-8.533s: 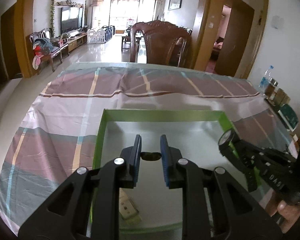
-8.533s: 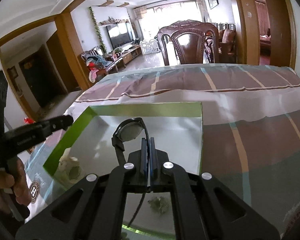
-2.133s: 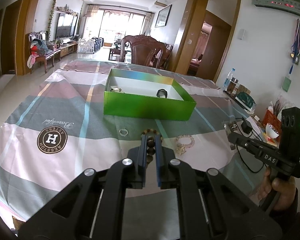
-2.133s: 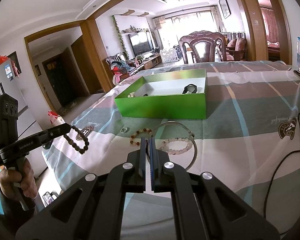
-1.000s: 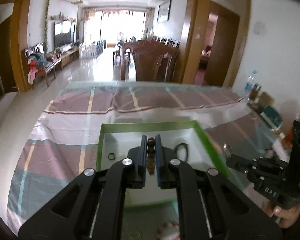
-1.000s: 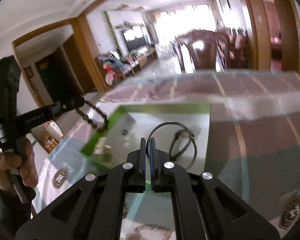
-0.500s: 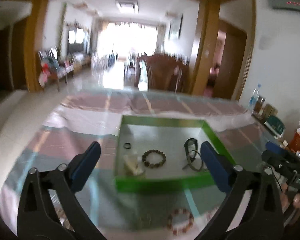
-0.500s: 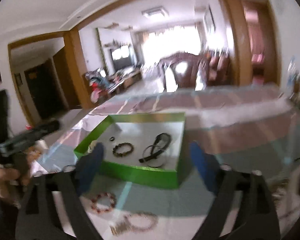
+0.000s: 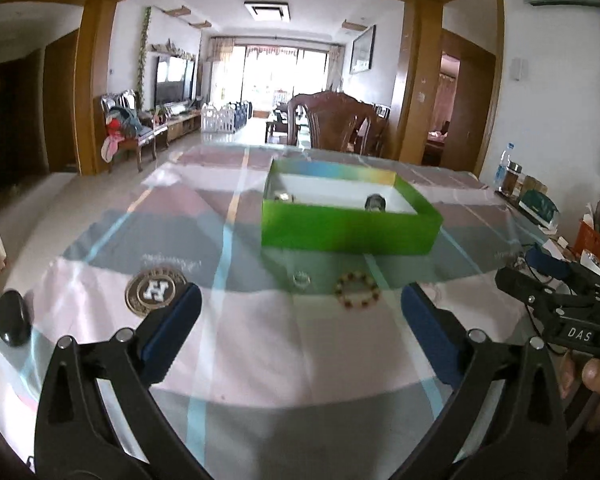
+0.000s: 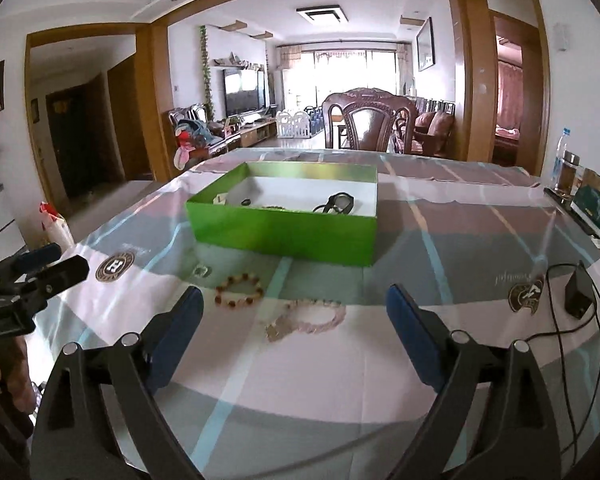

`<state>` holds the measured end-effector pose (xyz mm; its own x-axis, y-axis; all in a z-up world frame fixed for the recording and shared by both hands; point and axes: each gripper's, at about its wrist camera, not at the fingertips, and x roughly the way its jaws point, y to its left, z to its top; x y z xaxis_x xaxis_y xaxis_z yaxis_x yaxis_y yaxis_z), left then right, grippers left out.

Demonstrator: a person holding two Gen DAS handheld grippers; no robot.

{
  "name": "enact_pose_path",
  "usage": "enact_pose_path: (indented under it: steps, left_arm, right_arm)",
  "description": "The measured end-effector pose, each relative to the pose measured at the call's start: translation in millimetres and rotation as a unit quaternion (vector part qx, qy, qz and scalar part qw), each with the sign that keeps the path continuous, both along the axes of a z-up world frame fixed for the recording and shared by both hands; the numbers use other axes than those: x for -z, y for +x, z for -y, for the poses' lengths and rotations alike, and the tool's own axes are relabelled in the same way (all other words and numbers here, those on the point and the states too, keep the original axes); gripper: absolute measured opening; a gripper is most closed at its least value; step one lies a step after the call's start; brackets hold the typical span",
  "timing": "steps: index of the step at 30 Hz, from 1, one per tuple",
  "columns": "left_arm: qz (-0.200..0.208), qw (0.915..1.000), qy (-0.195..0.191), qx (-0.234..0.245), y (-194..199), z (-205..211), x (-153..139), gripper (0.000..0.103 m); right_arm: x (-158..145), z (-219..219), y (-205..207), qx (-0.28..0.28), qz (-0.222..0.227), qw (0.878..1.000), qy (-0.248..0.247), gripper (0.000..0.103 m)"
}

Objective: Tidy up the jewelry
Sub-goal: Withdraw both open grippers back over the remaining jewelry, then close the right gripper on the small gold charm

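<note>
A green box (image 9: pixel 350 232) (image 10: pixel 284 236) stands mid-table with a black watch (image 10: pixel 338 203) and other pieces inside. On the cloth in front of it lie a brown-and-cream bead bracelet (image 9: pixel 357 291) (image 10: pixel 239 289), a small ring (image 9: pixel 301 279) (image 10: pixel 202 271) and a pink bead bracelet (image 10: pixel 306 320). My left gripper (image 9: pixel 300 322) is wide open and empty, above the near cloth. My right gripper (image 10: pixel 294 322) is wide open and empty, just short of the pink bracelet.
A black oval case (image 9: pixel 14 318) lies at the table's left edge. A black adapter with cable (image 10: pixel 578 294) lies right. Bottles and a green box (image 10: pixel 592 206) stand at the far right edge. A wooden chair (image 10: pixel 370 122) stands behind the table.
Both grippers opened and left the dark bead bracelet and the metal bangle in the green box. Both have pulled back toward the near side of the table.
</note>
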<state>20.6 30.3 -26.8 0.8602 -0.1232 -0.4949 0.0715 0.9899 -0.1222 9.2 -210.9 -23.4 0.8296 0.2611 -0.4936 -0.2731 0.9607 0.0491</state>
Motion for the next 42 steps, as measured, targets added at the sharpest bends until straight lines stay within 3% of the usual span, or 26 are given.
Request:
enact_pose_path:
  steps: [39,42]
  left_arm:
    - [-0.029,0.9995,-0.006,0.01,9,2,20,0.099]
    - [-0.032,0.9994,-0.008,0.011,10,0,22,0.099]
  right_arm:
    - [27,-3,14,-0.004,-0.039,0.999,0.002,0.09]
    - [39,-15,28,-0.016,-0.056,0.998,-0.017,0.084]
